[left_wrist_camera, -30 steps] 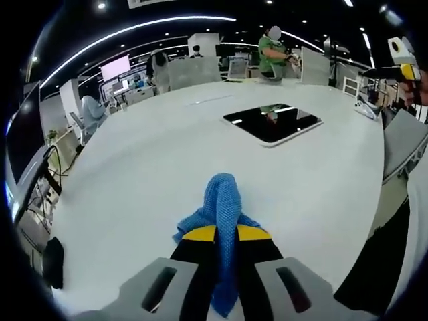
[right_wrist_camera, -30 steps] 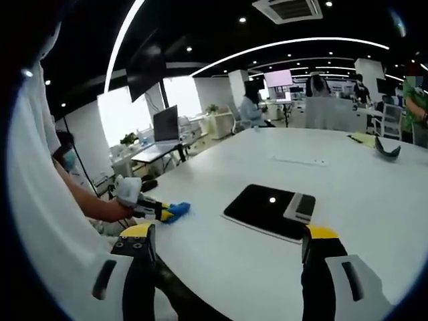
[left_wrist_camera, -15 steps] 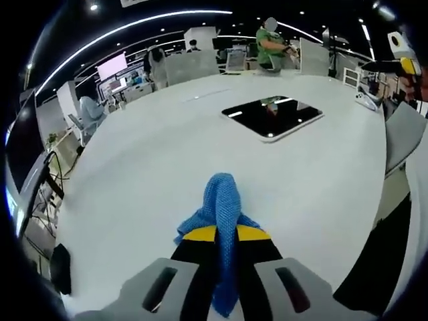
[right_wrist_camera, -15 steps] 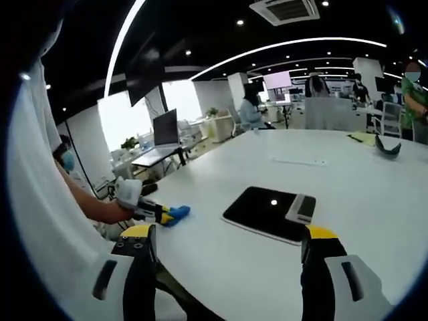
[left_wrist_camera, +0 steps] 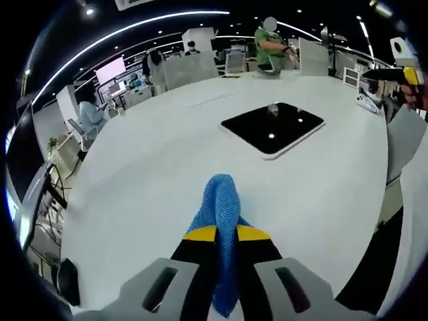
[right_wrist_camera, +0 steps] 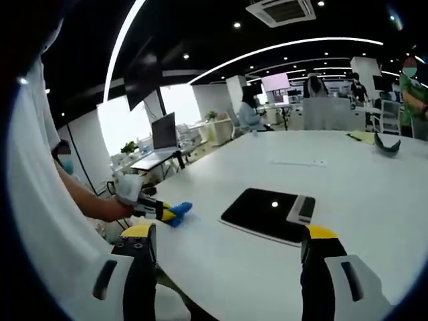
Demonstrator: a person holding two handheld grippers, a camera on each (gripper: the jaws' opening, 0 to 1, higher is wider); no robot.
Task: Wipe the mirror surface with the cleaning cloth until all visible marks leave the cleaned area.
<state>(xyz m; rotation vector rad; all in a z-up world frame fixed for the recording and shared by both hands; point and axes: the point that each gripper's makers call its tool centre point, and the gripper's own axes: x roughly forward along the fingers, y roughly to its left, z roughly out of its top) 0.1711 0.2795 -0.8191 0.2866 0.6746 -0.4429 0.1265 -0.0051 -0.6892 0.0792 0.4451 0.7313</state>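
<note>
Mirror (left_wrist_camera: 273, 126) lies flat on white counter (left_wrist_camera: 147, 174), dark and shiny, well ahead of cloth. Small gray block (right_wrist_camera: 300, 209) sits on mirror's edge in right gripper view. Blue cleaning cloth (left_wrist_camera: 222, 207) sticks up, pinched tight in left tool (left_wrist_camera: 226, 235). Cloth not touching mirror yet. Right tool (right_wrist_camera: 227, 241) spread wide, holds nothing, mirror in front of it. Step looks like: bringing cloth to mirror. Next: reach forward, press cloth down flat on glass, then rub.
</note>
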